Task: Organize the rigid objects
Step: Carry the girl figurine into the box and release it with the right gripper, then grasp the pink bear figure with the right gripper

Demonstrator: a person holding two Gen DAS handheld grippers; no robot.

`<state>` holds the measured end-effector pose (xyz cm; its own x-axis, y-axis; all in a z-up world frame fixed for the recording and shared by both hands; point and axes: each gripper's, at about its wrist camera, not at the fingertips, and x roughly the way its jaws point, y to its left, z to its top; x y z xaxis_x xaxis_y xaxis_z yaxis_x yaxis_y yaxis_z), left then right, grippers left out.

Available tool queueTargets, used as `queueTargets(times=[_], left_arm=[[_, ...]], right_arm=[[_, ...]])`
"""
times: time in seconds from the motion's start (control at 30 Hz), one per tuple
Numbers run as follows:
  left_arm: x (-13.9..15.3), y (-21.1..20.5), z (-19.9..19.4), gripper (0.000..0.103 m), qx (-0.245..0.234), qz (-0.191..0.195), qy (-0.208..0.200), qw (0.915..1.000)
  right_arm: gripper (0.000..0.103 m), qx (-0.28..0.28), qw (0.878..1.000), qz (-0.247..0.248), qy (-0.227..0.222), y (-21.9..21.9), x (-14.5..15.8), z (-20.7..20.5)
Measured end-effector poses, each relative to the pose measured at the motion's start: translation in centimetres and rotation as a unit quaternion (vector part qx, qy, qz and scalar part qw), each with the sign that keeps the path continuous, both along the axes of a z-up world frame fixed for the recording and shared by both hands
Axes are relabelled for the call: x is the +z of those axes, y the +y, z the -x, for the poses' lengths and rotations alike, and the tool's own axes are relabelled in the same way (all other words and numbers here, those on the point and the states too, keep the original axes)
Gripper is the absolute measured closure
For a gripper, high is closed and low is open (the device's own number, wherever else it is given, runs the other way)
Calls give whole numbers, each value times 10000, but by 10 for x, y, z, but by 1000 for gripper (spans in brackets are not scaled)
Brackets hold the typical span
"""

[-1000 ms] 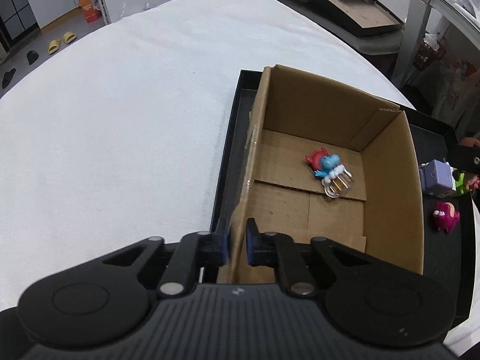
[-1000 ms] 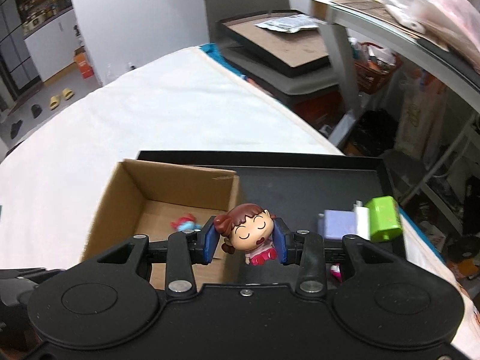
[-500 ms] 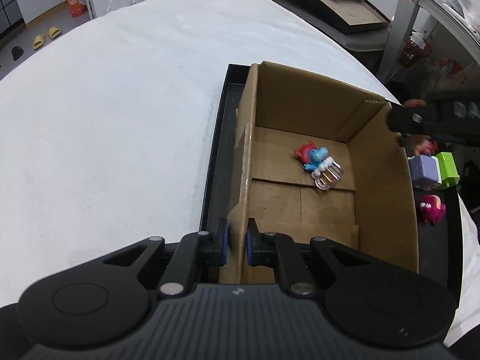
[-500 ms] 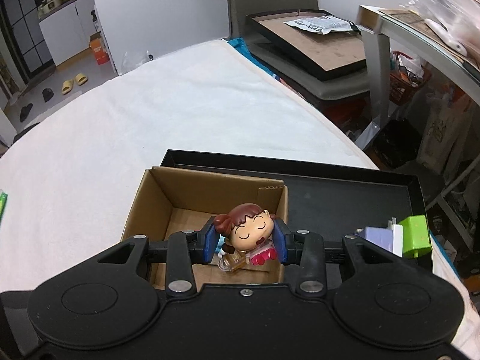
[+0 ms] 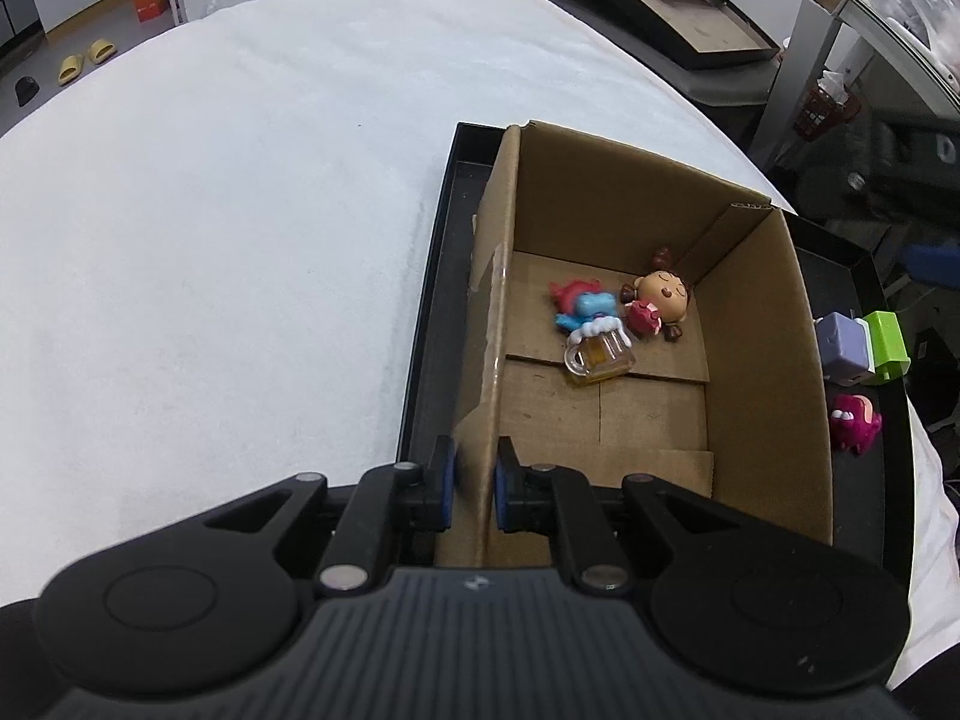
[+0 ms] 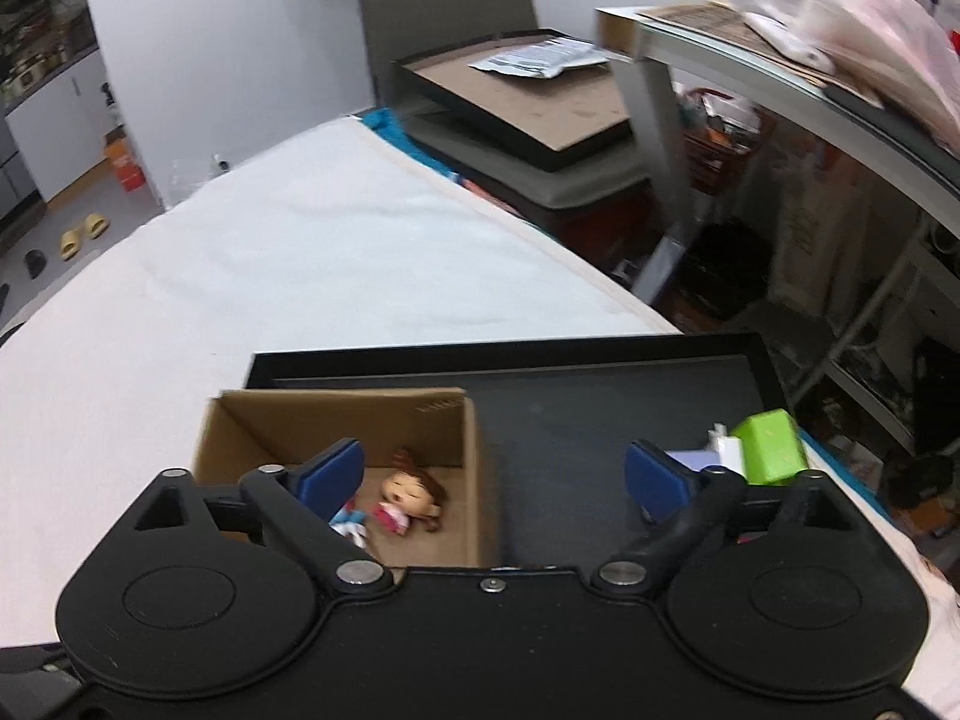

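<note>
At lower centre, the left gripper [image 5: 473, 480] clamps the cardboard box [image 5: 756, 324] wall; the doll [image 5: 660, 300] lies inside. Right gripper [image 6: 492, 474], fingers apart, should lift clear toward the green block [image 6: 771, 447].

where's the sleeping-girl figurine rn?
In the left wrist view, the girl figurine lies inside the cardboard box, at its far right corner, touching the blue-and-red toy.

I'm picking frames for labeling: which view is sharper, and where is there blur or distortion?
Left wrist view: sharp; the doll and beer mug charm in the cardboard box read clearly, though fisheye bows the bed edge. Right wrist view: softer, with motion smear on the shelf clutter and green block.
</note>
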<state>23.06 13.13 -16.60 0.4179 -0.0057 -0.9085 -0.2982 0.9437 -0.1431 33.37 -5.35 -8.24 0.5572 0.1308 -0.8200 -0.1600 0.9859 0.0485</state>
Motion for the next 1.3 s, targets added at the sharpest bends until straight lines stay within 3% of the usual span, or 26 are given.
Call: queueTargets(times=[0.53, 0.63, 0.77, 0.9, 1.3], left_arm=[[5, -11, -3, 87, 161, -288, 285, 9990], [6, -14, -4, 79, 202, -293, 328, 9988], [8, -22, -3, 61, 180, -483, 355, 9980], [6, -29, -5, 45, 89, -364, 428, 9984], [4, -52, -14, 38, 52, -708, 643, 9954]], right_arm=[[5, -238, 9995, 156, 104, -43, -15, 11], [5, -284, 9994, 150, 98, -54, -19, 11], [5, -357, 9991, 124, 167, -68, -29, 11], [5, -306, 9993, 96, 191, -81, -39, 10], [5, -293, 9986, 46, 447, -110, -75, 3]])
